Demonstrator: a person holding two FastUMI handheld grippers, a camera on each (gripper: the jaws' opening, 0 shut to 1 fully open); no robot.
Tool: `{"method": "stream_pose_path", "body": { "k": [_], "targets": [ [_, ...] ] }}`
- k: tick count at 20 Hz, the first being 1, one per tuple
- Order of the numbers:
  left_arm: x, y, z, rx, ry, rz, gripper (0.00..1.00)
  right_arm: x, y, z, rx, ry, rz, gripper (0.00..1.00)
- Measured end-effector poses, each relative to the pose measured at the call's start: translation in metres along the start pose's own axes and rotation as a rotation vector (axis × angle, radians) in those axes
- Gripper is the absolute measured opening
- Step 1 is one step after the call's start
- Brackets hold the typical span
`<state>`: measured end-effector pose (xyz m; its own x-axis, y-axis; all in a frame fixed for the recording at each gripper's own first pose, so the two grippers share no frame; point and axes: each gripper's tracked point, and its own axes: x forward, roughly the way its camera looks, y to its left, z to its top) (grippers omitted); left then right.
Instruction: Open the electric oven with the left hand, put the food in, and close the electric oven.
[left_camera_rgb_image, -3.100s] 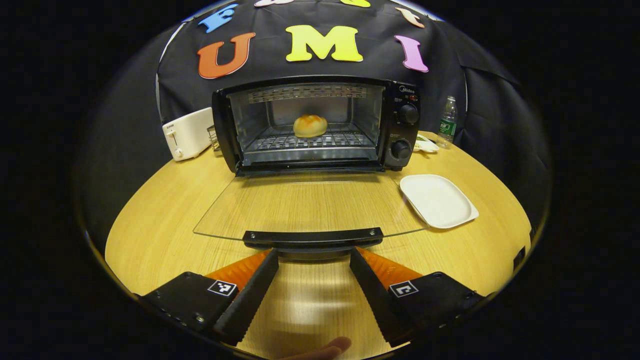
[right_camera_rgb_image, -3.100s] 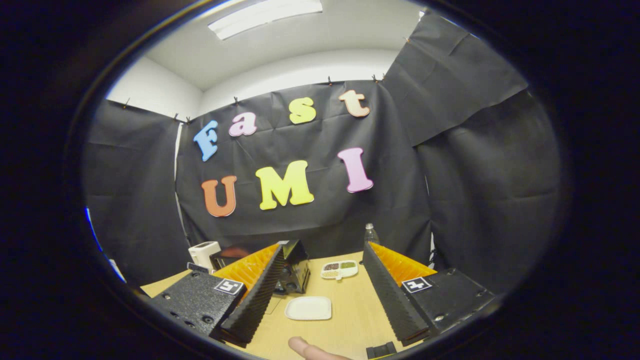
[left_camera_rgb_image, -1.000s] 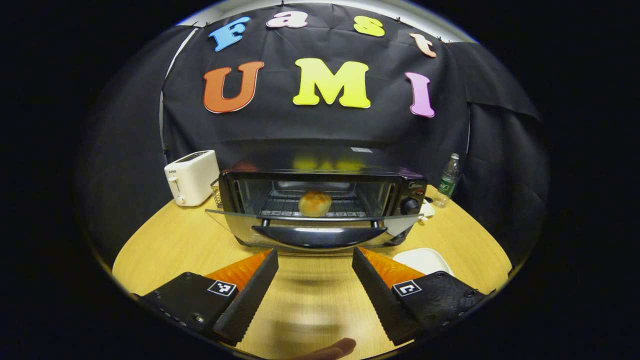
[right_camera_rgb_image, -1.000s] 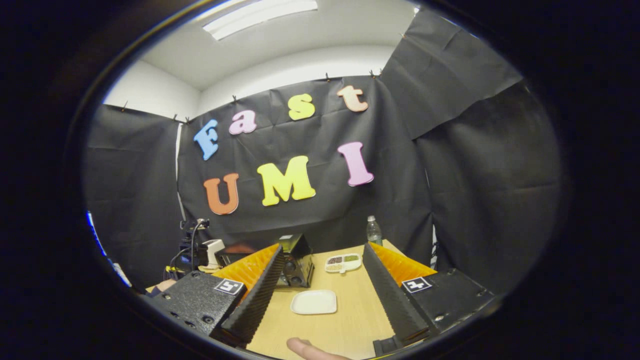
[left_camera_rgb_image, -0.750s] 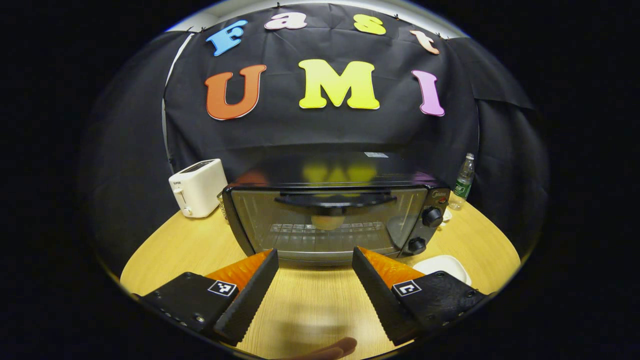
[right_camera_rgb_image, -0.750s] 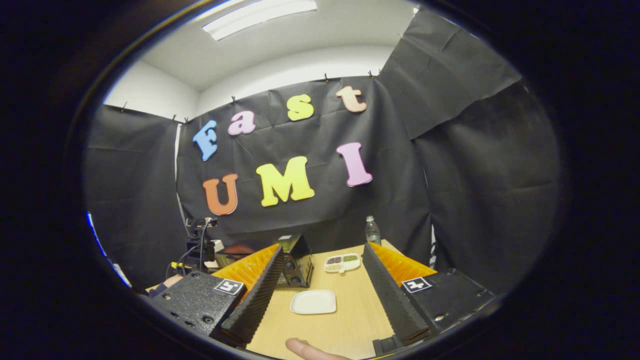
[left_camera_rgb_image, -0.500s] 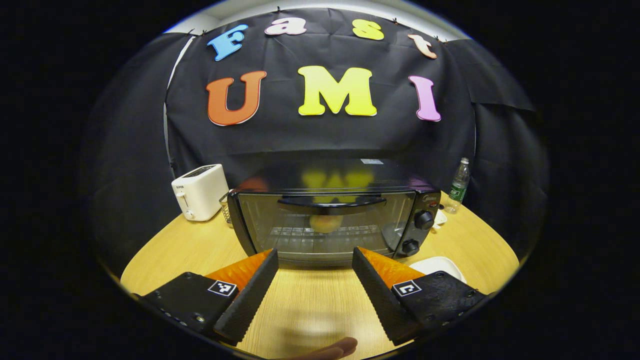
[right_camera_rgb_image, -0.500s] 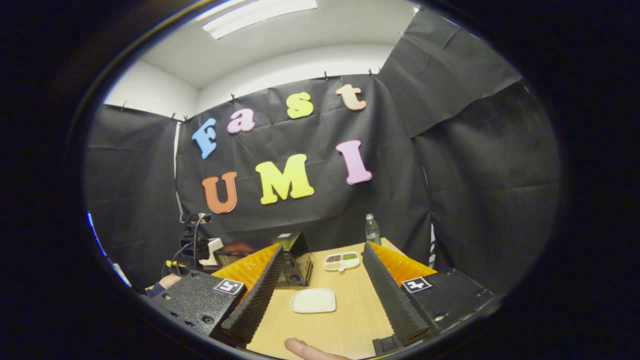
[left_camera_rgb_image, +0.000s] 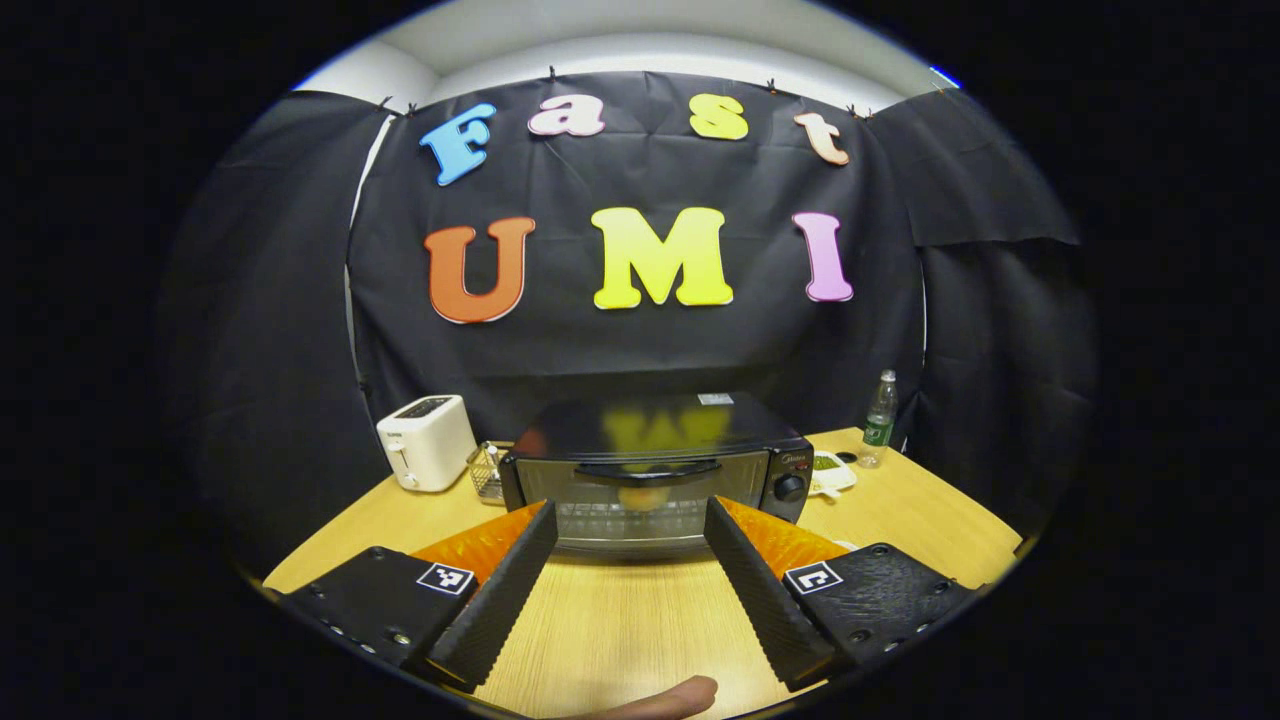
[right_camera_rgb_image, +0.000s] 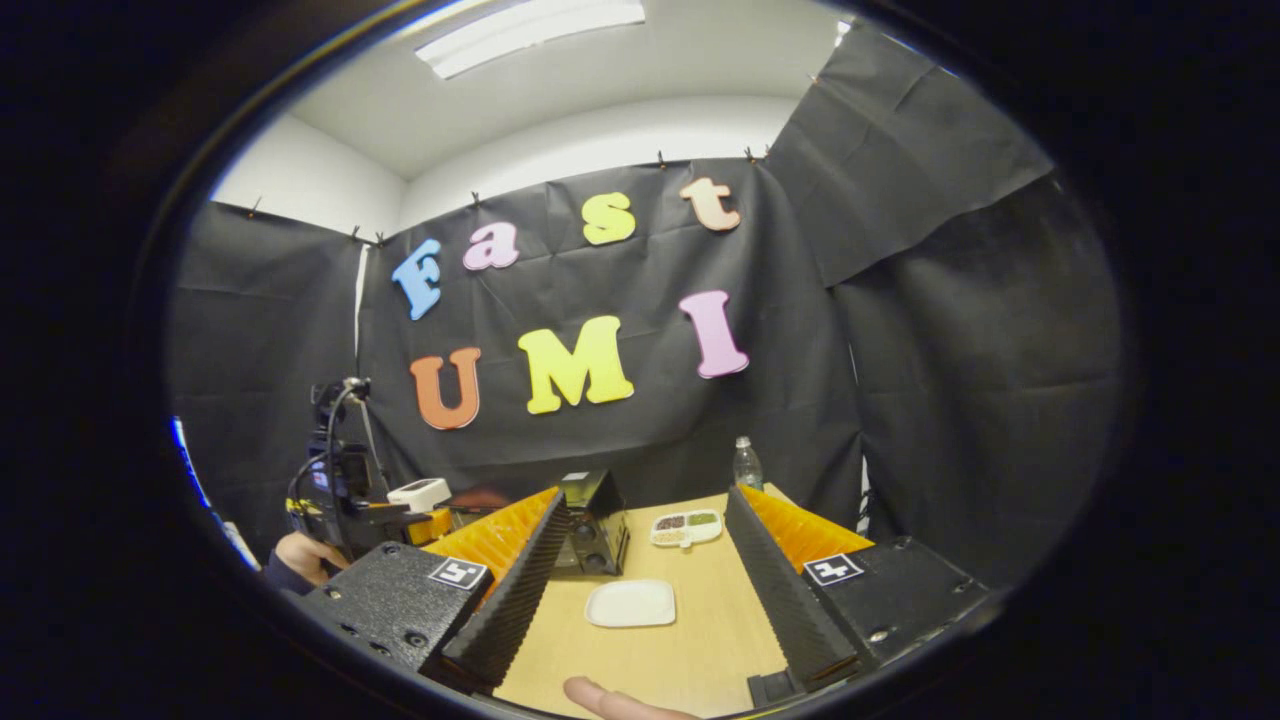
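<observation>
The jaws of the left gripper (left_camera_rgb_image: 628, 560) stand wide apart with nothing between them, held over the wooden table (left_camera_rgb_image: 620, 625) a little way back from the oven. In the left gripper view, going from the left, a white toaster (left_camera_rgb_image: 427, 441) sits at the far left of the table, with a small wire basket (left_camera_rgb_image: 487, 470) just beside it. Next comes the electric oven (left_camera_rgb_image: 655, 470), its glass door (left_camera_rgb_image: 640, 495) shut and its dark handle across the top of the door. The food (left_camera_rgb_image: 645, 496) (a round, golden bun, dim behind the glass) rests on the rack inside. The oven's knobs (left_camera_rgb_image: 790, 486) are on its right end. To the right of the oven lie a small divided dish (left_camera_rgb_image: 828, 470) and, farther back, a water bottle (left_camera_rgb_image: 879, 405).

The jaws of the right gripper (right_camera_rgb_image: 640, 590) are likewise wide open and empty. In the right gripper view, the other gripper and the hand (right_camera_rgb_image: 300, 555) holding it appear at the far left. The oven stands beyond this gripper's left finger, and a bare white plate (right_camera_rgb_image: 630, 604) lies on the table between the two fingers.
</observation>
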<state>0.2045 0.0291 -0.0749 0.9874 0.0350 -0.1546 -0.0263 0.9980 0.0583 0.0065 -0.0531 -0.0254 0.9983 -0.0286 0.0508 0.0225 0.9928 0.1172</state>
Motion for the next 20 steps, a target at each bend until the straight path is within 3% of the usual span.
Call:
{"method": "stream_pose_path", "body": {
  "k": [9,11,12,14,15,18,19,20],
  "targets": [
    [-0.1,0.011,0.047,-0.007,-0.094,0.023,1.0,-0.014,0.021,0.01,-0.026,-0.021,0.019,0.97],
    [-0.121,0.011,0.055,-0.014,-0.121,0.027,0.97,-0.016,0.024,0.011,-0.037,-0.024,0.021,0.97],
    [-0.131,0.012,0.056,-0.02,-0.132,0.032,0.89,-0.016,0.025,0.012,-0.044,-0.026,0.021,0.97],
    [-0.15,0.013,0.055,-0.022,-0.144,0.032,0.89,-0.016,0.028,0.012,-0.057,-0.025,0.02,0.97],
    [-0.159,0.013,0.051,-0.025,-0.146,0.028,0.97,-0.016,0.03,0.011,-0.061,-0.021,0.019,0.97],
    [-0.177,0.016,0.043,-0.047,-0.156,0.029,0.89,-0.012,0.035,0.012,-0.081,-0.003,0.006,0.97],
    [-0.182,0.018,0.042,-0.043,-0.157,0.031,1.0,-0.011,0.038,0.011,-0.085,0.004,0.004,0.97],
    [-0.187,0.021,0.041,-0.03,-0.163,0.038,0.97,-0.01,0.042,0.009,-0.091,0.013,0.005,0.97]
  ]
}}
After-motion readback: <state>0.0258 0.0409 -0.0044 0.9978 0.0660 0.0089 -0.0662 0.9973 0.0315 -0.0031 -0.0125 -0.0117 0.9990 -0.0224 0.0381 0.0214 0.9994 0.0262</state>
